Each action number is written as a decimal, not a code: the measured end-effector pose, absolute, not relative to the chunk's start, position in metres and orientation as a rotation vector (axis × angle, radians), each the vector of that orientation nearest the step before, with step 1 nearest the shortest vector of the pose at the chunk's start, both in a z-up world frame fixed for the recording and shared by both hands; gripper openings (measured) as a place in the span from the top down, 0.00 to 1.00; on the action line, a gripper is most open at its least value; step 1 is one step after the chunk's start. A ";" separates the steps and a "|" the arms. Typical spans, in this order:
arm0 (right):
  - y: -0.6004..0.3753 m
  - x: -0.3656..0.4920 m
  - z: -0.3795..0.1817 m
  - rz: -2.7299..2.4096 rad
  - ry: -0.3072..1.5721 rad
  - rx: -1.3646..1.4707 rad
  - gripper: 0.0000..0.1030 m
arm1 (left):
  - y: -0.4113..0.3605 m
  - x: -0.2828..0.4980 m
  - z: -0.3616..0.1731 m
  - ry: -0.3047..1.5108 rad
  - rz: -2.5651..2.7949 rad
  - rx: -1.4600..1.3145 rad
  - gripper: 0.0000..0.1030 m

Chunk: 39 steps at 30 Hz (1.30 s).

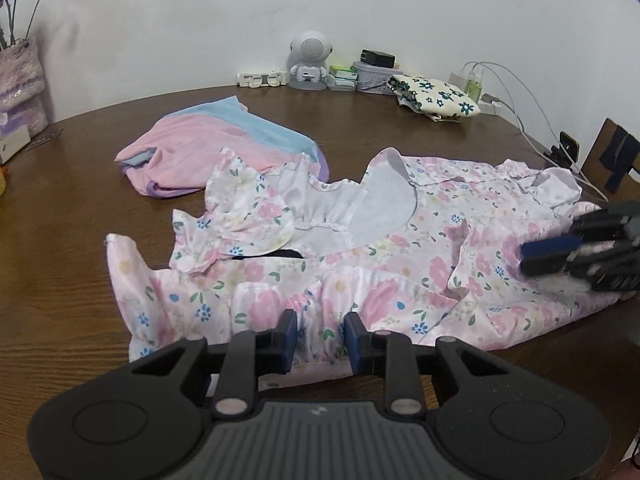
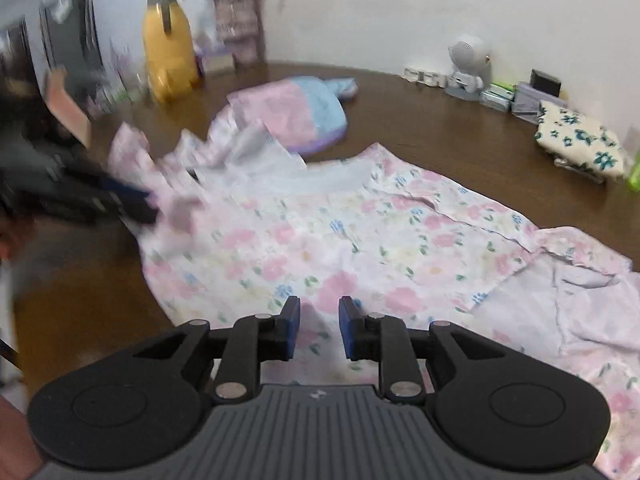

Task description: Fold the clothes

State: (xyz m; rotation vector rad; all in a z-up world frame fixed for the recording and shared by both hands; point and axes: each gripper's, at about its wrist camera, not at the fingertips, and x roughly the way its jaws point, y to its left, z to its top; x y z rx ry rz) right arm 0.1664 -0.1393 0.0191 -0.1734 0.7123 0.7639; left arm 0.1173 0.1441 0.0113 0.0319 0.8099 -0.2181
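While the brown wooden tabletop (image 1: 60, 272) fills both views, a floral pink dress (image 1: 400, 248) lies spread and rumpled across the middle of it. In the left wrist view its white collar sits near the centre of the frame, and its gathered hem reaches the lower centre.

Behind it, in the upper left of the frame, rests a folded pink and blue garment (image 1: 208, 140), touching the dress at one edge. A folded cream cloth with dark green flowers (image 1: 436, 96) lies well apart at the upper right, near the white wall.

The left claw (image 1: 320, 332) stands at the lower centre with a ruffled bunch of the dress hem between its blue pads; the pads appear to press on that fold. The right claw (image 2: 319, 322) hovers over the dress in its own view, jaws parted, with cloth below the gap and nothing gripped.

A small white robot-shaped speaker (image 1: 308, 60) stands by the wall.
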 end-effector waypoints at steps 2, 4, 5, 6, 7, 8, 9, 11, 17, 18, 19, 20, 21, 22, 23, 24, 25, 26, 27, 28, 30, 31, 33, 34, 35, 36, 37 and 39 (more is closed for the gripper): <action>-0.136 0.173 0.028 0.766 0.672 -0.186 0.49 | 0.141 0.118 0.011 0.813 -0.214 0.044 0.75; -0.122 0.184 0.028 0.773 0.688 -0.240 0.38 | 0.140 0.117 0.011 0.814 -0.209 0.054 0.75; -0.115 0.191 0.026 0.782 0.708 -0.263 0.38 | 0.139 0.116 0.011 0.816 -0.208 0.056 0.76; -0.110 0.199 0.023 0.787 0.728 -0.280 0.39 | 0.139 0.116 0.011 0.819 -0.206 0.058 0.76; -0.108 0.205 0.020 0.797 0.747 -0.278 0.40 | 0.139 0.114 0.012 0.821 -0.205 0.059 0.75; -0.106 0.210 0.018 0.809 0.767 -0.272 0.58 | 0.139 0.113 0.012 0.823 -0.202 0.059 0.75; -0.104 0.215 0.015 0.821 0.786 -0.266 0.95 | 0.140 0.111 0.013 0.825 -0.195 0.058 0.75; -0.109 0.221 0.010 0.822 0.808 -0.229 0.99 | 0.142 0.108 0.014 0.828 -0.174 0.055 0.75; -0.116 0.219 0.000 0.794 0.758 -0.211 0.99 | 0.148 0.095 0.019 0.844 -0.150 0.035 0.75; -0.117 0.218 0.000 0.797 0.756 -0.205 0.95 | 0.150 0.093 0.021 0.840 -0.153 0.030 0.75; -0.118 0.217 0.002 0.801 0.756 -0.186 0.90 | 0.153 0.091 0.023 0.836 -0.152 0.022 0.74; -0.121 0.216 0.005 0.799 0.752 -0.167 0.78 | 0.157 0.089 0.026 0.822 -0.142 0.011 0.73; -0.125 0.214 0.009 0.786 0.742 -0.150 0.62 | 0.161 0.087 0.029 0.807 -0.130 0.000 0.71; -0.130 0.208 0.015 0.782 0.717 -0.139 0.57 | 0.166 0.085 0.032 0.792 -0.119 -0.011 0.66; -0.135 0.201 0.020 0.784 0.694 -0.136 0.55 | 0.173 0.082 0.036 0.765 -0.105 -0.026 0.63; -0.141 0.194 0.024 0.779 0.678 -0.137 0.55 | 0.180 0.078 0.040 0.737 -0.091 -0.042 0.58; -0.148 0.187 0.028 0.772 0.668 -0.135 0.54 | 0.187 0.075 0.044 0.708 -0.076 -0.058 0.54; -0.154 0.181 0.030 0.768 0.664 -0.131 0.52 | 0.194 0.072 0.048 0.685 -0.052 -0.068 0.52; -0.161 0.176 0.030 0.758 0.667 -0.128 0.51 | 0.202 0.069 0.051 0.663 -0.023 -0.077 0.48; -0.168 0.171 0.029 0.745 0.672 -0.125 0.51 | 0.209 0.068 0.054 0.647 -0.002 -0.086 0.42; -0.178 0.164 0.026 0.725 0.685 -0.126 0.51 | 0.220 0.074 0.053 0.658 0.023 -0.107 0.37; -0.182 0.160 0.024 0.718 0.691 -0.127 0.51 | 0.224 0.079 0.051 0.675 0.023 -0.116 0.37; -0.184 0.157 0.020 0.715 0.706 -0.130 0.51 | 0.229 0.091 0.044 0.717 0.017 -0.134 0.37; -0.184 0.156 0.017 0.710 0.712 -0.134 0.51 | 0.229 0.099 0.038 0.745 0.010 -0.142 0.40; -0.184 0.155 0.015 0.704 0.717 -0.139 0.51 | 0.230 0.106 0.032 0.773 0.003 -0.149 0.49; -0.183 0.155 0.012 0.694 0.721 -0.144 0.51 | 0.227 0.113 0.026 0.800 0.013 -0.142 0.87; -0.183 0.154 0.010 0.683 0.725 -0.150 0.51 | 0.226 0.117 0.022 0.819 0.021 -0.138 0.96; -0.182 0.153 0.006 0.663 0.731 -0.164 0.51 | 0.228 0.115 0.019 0.812 0.050 -0.144 0.97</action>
